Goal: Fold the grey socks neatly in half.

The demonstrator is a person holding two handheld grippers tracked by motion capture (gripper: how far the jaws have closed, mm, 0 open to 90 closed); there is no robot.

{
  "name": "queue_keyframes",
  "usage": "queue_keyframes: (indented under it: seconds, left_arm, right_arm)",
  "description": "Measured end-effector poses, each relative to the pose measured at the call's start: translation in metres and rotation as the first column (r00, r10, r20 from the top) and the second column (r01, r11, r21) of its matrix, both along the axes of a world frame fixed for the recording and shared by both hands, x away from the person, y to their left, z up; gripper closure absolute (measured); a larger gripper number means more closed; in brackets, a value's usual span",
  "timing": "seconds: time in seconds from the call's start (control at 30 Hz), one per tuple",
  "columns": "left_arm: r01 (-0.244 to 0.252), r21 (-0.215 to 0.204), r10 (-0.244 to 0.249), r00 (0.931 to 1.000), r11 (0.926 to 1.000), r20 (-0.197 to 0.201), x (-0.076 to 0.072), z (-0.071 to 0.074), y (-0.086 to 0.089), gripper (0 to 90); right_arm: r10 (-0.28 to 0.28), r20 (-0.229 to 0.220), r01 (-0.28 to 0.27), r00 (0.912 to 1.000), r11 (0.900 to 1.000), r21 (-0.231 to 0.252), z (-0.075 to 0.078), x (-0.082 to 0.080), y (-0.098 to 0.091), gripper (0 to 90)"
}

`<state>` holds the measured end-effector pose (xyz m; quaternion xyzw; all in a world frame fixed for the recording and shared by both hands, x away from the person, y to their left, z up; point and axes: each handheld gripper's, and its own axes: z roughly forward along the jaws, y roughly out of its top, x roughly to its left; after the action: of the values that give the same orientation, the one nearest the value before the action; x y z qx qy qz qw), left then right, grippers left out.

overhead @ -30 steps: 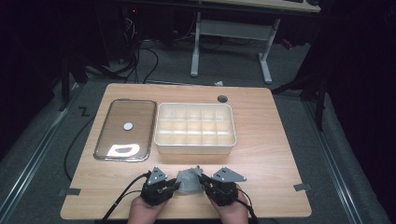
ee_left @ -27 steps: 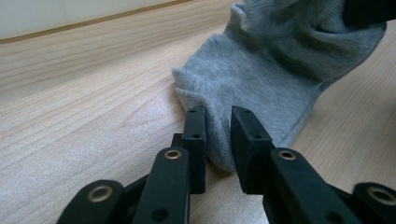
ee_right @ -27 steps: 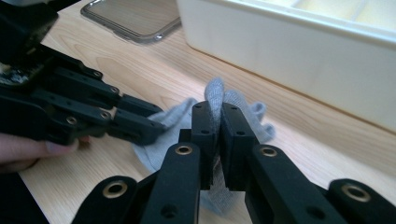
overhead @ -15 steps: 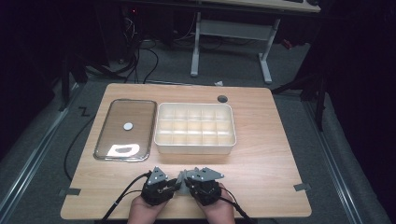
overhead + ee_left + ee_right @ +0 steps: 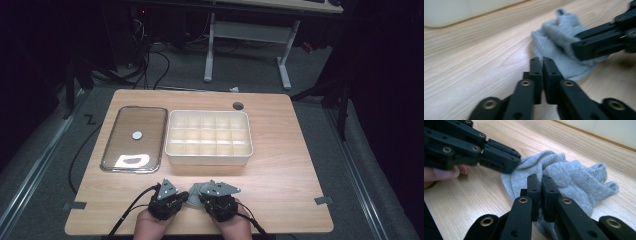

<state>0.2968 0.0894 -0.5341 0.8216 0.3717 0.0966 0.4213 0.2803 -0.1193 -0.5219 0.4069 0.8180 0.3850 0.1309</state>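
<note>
Grey knit cloth bunched at table 6 o'clock edge, between our grippers. Left gripper jaws just closed, pinching cloth edge. Right gripper jaws clamped on cloth too.

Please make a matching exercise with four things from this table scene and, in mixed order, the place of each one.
Things:
1. grey knitted cloth
2. cream plastic divided box
3. flat metal tray
4. small white disc

Places:
A. in the middle of the table
B. lying on the tray
C. on the near edge of the table, between the left gripper and the right gripper
D. just left of the box

Pairs: 1-C, 2-A, 3-D, 4-B
</note>
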Motion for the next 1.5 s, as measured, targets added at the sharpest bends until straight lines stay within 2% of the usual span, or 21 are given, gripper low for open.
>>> queue_keyframes:
  seconds: [0.13,0.2,0.33,0.37,0.43,0.5,0.57,0.63,0.73,0.9,1.0,1.1,1.23,1.3,1.4,1.5]
  left_arm:
    - [0.002,-0.013,-0.002,0.9999,0.9999,-0.011,0.001,0.0,0.001,88.1]
    - [0.001,-0.053,-0.001,1.0,0.9986,-0.004,0.0,0.003,0.003,87.5]
    - [-0.002,-0.121,0.004,0.9999,0.9927,0.01,0.006,0.012,0.001,70.1]
    - [0.005,-0.123,-0.003,0.9999,0.9924,0.012,0.008,0.013,-0.002,65.7]
    - [0.013,-0.11,-0.011,0.9998,0.9939,0.018,0.012,0.013,-0.008,63.3]
    - [0.01,-0.08,-0.01,1.0,0.9967,0.001,0.016,0.009,-0.012,66.0]
    - [0.0,-0.038,0.0,1.0,0.9993,0.0,0.017,0.005,-0.012,75.6]
    - [0.002,-0.025,-0.002,1.0,0.9997,-0.008,0.016,0.003,-0.009,81.5]
    - [0.005,-0.023,-0.006,0.9996,0.9997,-0.029,0.012,0.003,-0.006,83.1]
    - [0.008,-0.048,-0.011,0.9979,0.9988,-0.063,0.007,0.002,-0.001,83.9]
    - [0.007,-0.084,-0.015,0.995,0.9965,-0.099,0.007,0.001,0.003,84.6]
    - [-0.003,-0.105,-0.009,0.9934,0.9945,-0.115,0.008,0.0,0.003,84.7]
    - [-0.014,-0.114,0.001,0.9935,0.9934,-0.114,0.008,-0.001,0.001,85.0]
    - [-0.014,-0.117,0.001,0.9934,0.993,-0.115,0.008,-0.001,-0.001,85.0]
    - [-0.012,-0.121,-0.003,0.9932,0.9925,-0.116,0.009,-0.001,-0.003,85.0]
    - [-0.012,-0.131,-0.004,0.9919,0.9913,-0.127,0.011,-0.001,-0.002,84.8]
  right_arm:
    - [-0.005,-0.002,0.005,1.0,1.0,0.0,-0.001,-0.001,-0.003,87.0]
    - [-0.004,0.002,0.004,1.0,1.0,-0.004,-0.002,-0.001,-0.004,86.9]
    - [-0.006,0.002,0.006,1.0,0.9999,-0.01,-0.001,-0.002,-0.002,86.9]
    - [-0.005,0.001,0.005,1.0,0.9999,-0.013,-0.001,-0.002,-0.002,86.9]
    - [-0.002,0.003,0.002,1.0,0.9999,-0.015,-0.001,-0.002,-0.002,86.9]
    - [-0.001,0.0,0.001,1.0,0.9999,-0.014,-0.001,-0.002,-0.002,86.9]
    - [-0.002,-0.001,0.002,1.0,0.9999,-0.011,-0.001,-0.002,-0.002,87.0]
    - [0.0,0.001,0.0,1.0,1.0,-0.009,-0.002,-0.002,-0.003,86.9]
    - [0.002,0.002,-0.002,1.0,1.0,-0.009,-0.002,-0.002,-0.004,87.0]
    - [0.001,0.0,-0.001,1.0,1.0,-0.01,-0.001,-0.003,-0.006,86.9]
    - [0.001,-0.001,-0.001,1.0,0.9999,-0.01,-0.001,-0.004,-0.007,86.9]
    - [-0.002,-0.013,0.002,0.9999,1.0,-0.003,0.0,-0.004,-0.006,87.0]
    - [0.029,0.041,-0.031,0.9987,0.999,0.031,0.014,-0.008,0.001,87.1]
    - [0.044,0.049,-0.047,0.9978,0.9973,0.057,0.018,-0.01,0.004,87.1]
    - [0.06,0.032,-0.062,0.9977,0.9967,0.053,0.013,-0.009,0.008,87.1]
    - [0.056,-0.011,-0.055,0.9984,0.9966,0.061,0.002,-0.006,0.007,87.1]
